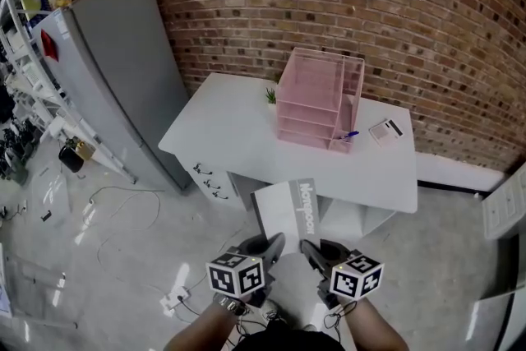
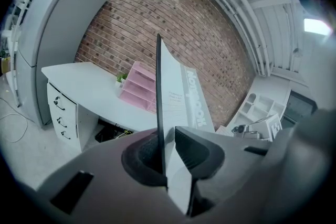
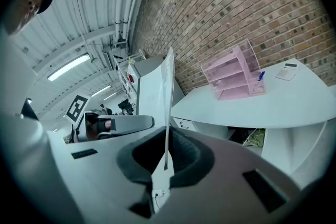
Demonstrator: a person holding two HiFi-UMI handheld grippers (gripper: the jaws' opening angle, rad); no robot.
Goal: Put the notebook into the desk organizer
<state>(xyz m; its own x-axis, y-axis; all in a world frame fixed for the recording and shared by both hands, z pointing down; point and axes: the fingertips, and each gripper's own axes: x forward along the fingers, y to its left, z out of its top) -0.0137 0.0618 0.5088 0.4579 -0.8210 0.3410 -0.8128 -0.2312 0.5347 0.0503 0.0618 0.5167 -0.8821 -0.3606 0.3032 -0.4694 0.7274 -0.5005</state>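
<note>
Both grippers hold the white notebook (image 1: 289, 210) by its near edge: the left gripper (image 1: 269, 246) has its jaws clamped on one corner, the right gripper (image 1: 313, 251) has its jaws pinched nearly together on the other. It hangs in the air before the white desk (image 1: 222, 127), well apart from the pink desk organizer (image 1: 316, 99) standing on top.

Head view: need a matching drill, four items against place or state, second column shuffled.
1 notebook
2 desk organizer
3 small plant
4 left tool

A pink, on the desk
B shut on the notebook
C held up short of the desk
D green, beside the organizer

Pairs: 1-C, 2-A, 3-D, 4-B
</note>
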